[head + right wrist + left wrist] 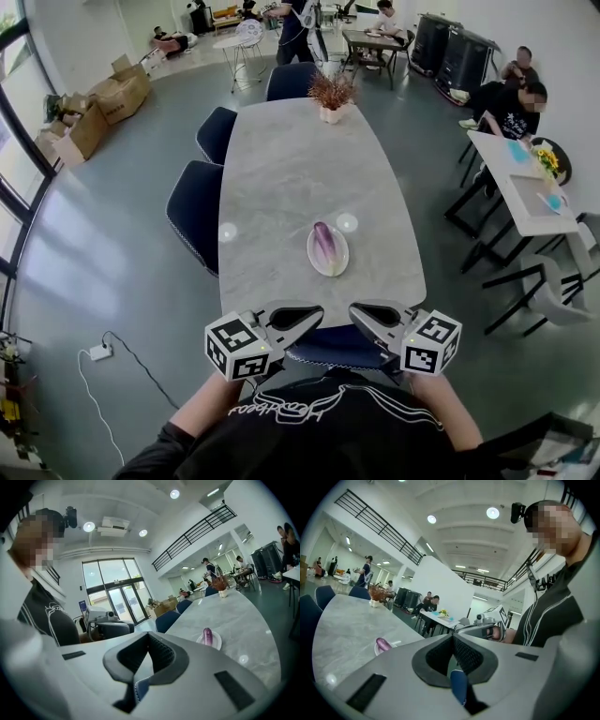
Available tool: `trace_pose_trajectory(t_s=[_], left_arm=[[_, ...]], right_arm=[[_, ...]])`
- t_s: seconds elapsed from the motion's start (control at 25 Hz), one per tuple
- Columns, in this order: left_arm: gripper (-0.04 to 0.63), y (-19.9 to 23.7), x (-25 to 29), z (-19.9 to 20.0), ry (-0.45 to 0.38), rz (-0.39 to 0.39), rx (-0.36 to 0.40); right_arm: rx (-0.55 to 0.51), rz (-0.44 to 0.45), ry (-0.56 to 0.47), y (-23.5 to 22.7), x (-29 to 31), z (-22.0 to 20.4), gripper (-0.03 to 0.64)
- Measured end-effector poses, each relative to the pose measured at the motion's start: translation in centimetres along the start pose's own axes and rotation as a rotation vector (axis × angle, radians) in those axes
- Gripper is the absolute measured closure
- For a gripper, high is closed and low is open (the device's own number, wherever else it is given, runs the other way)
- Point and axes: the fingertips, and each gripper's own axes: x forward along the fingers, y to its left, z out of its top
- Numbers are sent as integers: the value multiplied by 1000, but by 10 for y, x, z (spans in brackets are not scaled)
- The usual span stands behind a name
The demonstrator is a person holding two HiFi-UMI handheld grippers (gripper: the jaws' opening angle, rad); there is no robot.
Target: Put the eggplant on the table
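A purple eggplant (323, 244) lies on a small white plate (339, 268) near the front end of the long grey marble table (281, 169). Both grippers hang in front of the person's chest, short of the table's near edge, tips turned toward each other. The left gripper (316, 313) is shut with nothing between its jaws, and so is the right gripper (357, 313). The left gripper view has its jaws (452, 637) meeting, with the eggplant (383, 644) far off at the left. The right gripper view shows its jaws (148, 637) closed and the eggplant (207, 636) beyond at the right.
A vase of dried flowers (330, 97) stands at the table's far end. Dark blue chairs (195, 211) line the left side, and another (328, 349) sits under the grippers. A white side table (525, 192) with seated people is at the right. Cardboard boxes (103, 103) are far left.
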Motion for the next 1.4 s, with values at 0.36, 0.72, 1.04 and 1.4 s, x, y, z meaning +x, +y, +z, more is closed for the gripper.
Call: trace_pose_trajectory(t_s=[0.36,0.72,1.04,1.4], left_arm=[[588,-14,2,-7,4,36,33],[588,-25,-2,-8,-10,46,27],[588,-47,1,0,-43,63,27],[588,-81,3,3,-88,78,16]], right_arm=[[-10,15,18,6,-9,-13,611],[-6,85,16,26,-6,-14,611],[-10,99,37,31,-26,-14,611],[-21,124,37,45,-50,-15,611]])
